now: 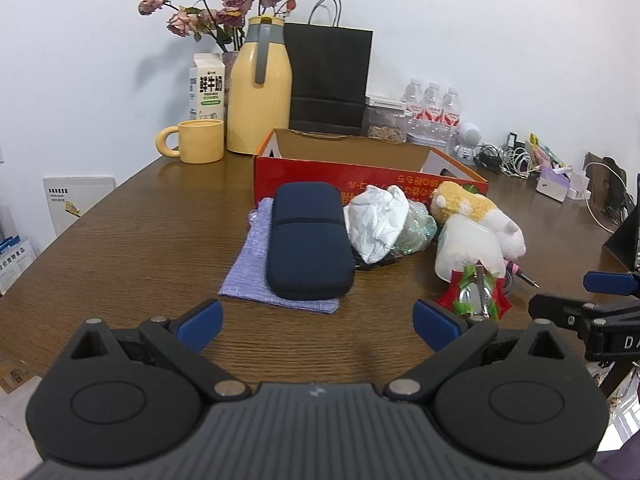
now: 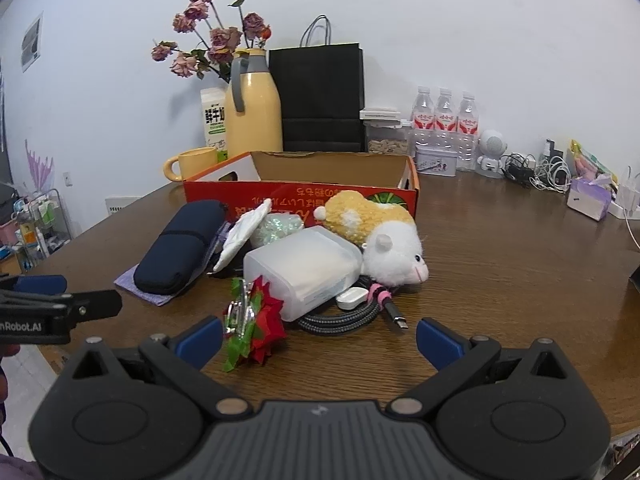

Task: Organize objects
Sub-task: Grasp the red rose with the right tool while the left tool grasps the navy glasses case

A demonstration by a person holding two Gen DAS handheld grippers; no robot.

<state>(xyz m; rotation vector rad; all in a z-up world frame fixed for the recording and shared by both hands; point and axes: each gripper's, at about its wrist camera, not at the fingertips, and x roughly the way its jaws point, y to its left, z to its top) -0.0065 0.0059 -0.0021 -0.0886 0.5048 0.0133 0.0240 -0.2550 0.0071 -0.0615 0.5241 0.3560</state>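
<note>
- Now the left gripper [image 1: 318, 326] hovers over the brown wooden table [image 1: 160, 236], blue pads spread wide, gripping nothing.
- Likewise the right gripper [image 2: 319, 338] is wide apart and empty.
- At twelve o'clock from the left one lies a navy zippered oval case [image 1: 310, 240] on a lilac woven cloth [image 1: 250, 264].
- At eleven o'clock from the right one, a red-and-green fabric flower [image 2: 256, 328] possibly touches its left pad.
- Behind it sits a frosted plastic box [image 2: 304, 270], beside a yellow-and-white plush hamster [image 2: 380, 236].
- Farther at twelve stands an open red cardboard box [image 2: 304, 196].
</note>
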